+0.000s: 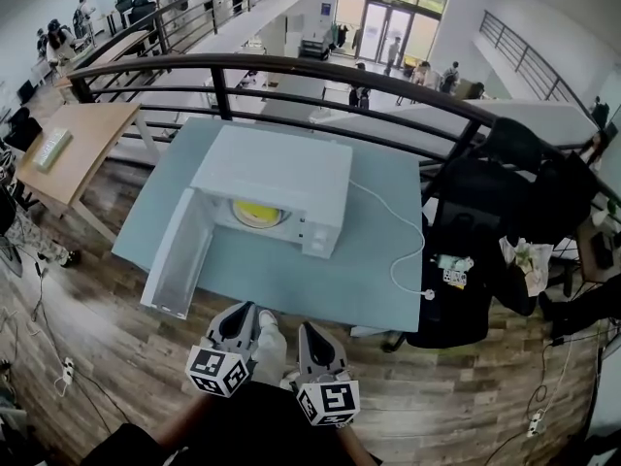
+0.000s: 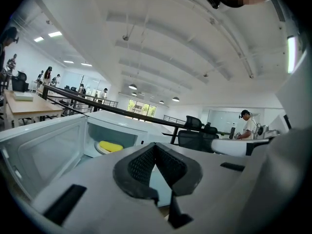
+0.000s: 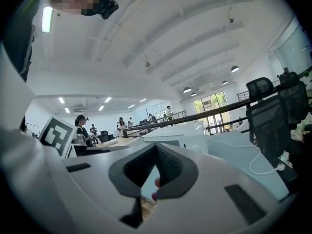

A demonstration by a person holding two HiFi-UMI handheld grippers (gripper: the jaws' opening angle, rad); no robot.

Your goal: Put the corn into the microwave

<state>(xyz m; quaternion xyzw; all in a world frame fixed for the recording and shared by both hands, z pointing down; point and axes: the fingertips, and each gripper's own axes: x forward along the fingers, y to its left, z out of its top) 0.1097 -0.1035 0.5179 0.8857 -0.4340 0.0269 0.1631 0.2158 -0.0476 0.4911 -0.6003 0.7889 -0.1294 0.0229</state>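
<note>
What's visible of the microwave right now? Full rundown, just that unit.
The microwave is a white box that looks like painted metal, standing upright on the grey-blue table. Its door hangs wide open, hinged at the head view's left. A control panel sits right of the cavity. Inside, yellow corn lies on a round plate. A white cable runs from its right side across the table. Nothing else touches it.

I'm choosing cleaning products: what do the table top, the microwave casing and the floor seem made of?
Table top: matt pale blue-grey, even colour without grain, probably laminate or painted board.
Microwave casing: white with a slight sheen, likely painted metal or plastic.
Floor: brown planks with visible grain, wood or wood-look laminate.
</note>
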